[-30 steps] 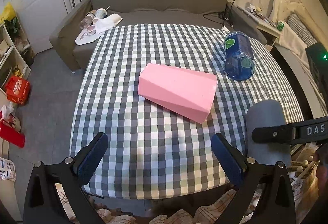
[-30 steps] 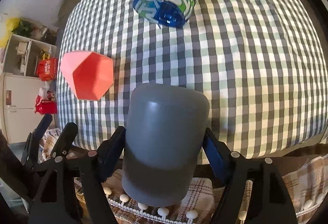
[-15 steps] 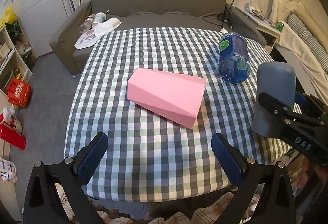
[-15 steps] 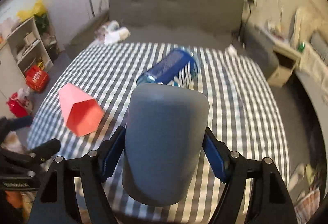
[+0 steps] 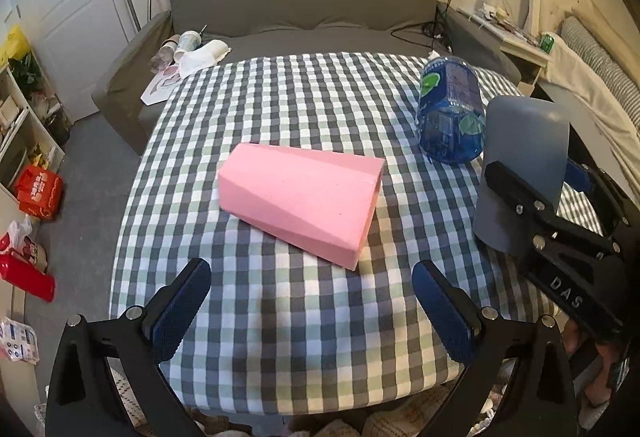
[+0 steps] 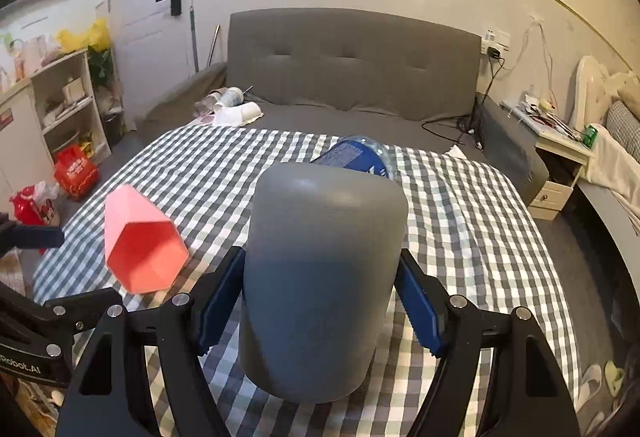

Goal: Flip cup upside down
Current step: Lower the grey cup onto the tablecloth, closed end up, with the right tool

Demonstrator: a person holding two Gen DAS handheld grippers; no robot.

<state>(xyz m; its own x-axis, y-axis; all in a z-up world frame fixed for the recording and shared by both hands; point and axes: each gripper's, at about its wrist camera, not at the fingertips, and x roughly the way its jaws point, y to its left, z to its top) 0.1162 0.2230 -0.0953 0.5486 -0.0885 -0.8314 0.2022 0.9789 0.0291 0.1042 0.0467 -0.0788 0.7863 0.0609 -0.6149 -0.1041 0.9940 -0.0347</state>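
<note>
My right gripper (image 6: 318,305) is shut on a grey cup (image 6: 320,269), closed rounded end up and mouth down, at the near right part of the checked table (image 6: 460,229). In the left wrist view the grey cup (image 5: 524,165) stands at the right with the right gripper (image 5: 536,205) around it; whether its rim touches the cloth is hidden. My left gripper (image 5: 312,309) is open and empty above the table's near edge, in front of a pink faceted cup (image 5: 304,197) lying on its side.
A blue water bottle (image 5: 450,113) lies on its side behind the grey cup. The pink cup (image 6: 140,241) lies left of my right gripper with its open mouth toward me. A grey sofa (image 5: 304,5) stands behind the table, shelves (image 6: 60,101) to the left, a nightstand (image 6: 560,165) to the right.
The right gripper has swung the grey cup from pointing down at the table to standing upright with its closed end up, and moved it further over the table. The left gripper stays open.
</note>
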